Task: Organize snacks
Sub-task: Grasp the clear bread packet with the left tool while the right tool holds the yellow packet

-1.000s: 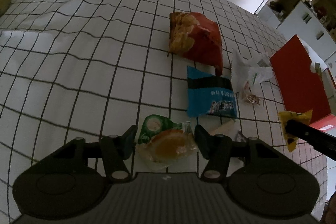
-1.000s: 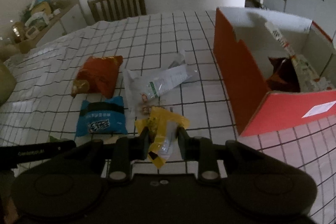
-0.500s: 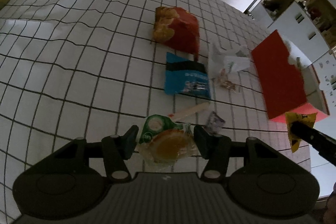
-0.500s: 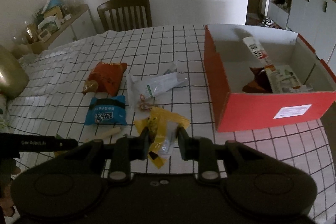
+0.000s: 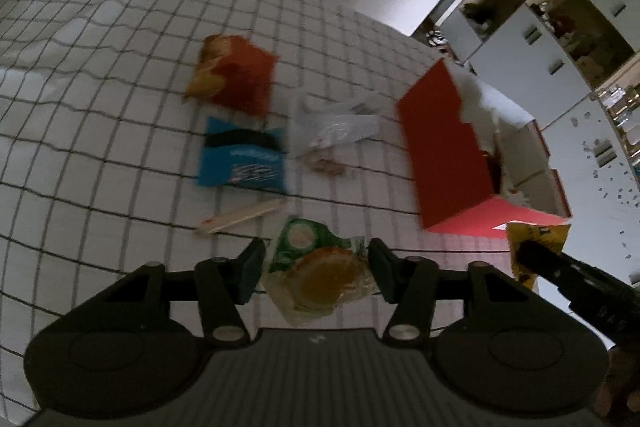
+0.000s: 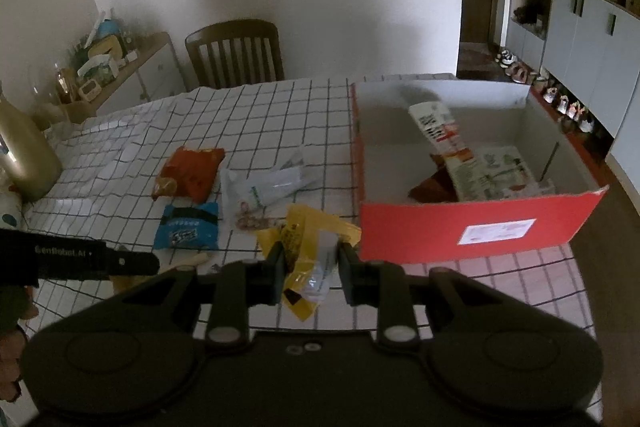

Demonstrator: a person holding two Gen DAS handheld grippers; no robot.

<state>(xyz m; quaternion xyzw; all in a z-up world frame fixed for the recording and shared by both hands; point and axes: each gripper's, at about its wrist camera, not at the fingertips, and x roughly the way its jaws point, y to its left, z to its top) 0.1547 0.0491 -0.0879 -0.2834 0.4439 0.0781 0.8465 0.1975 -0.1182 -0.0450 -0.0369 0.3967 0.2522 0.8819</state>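
Snacks: my left gripper (image 5: pixel 316 273) pinches jelly cup (image 5: pixel 320 277), my right gripper (image 6: pixel 311 267) pinches yellow packet (image 6: pixel 310 251), both above table (image 6: pixel 280 107) | next: carry over box (image 6: pixel 472 227) rim, drop inside, clear of wall

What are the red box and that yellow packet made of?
The red box looks like matte cardboard: flat stiff walls, a torn white edge, a stuck-on label. The yellow packet, held in the right gripper, seems a thin glossy plastic film: it crumples, catches light and has a clear window. A foil lining cannot be ruled out.
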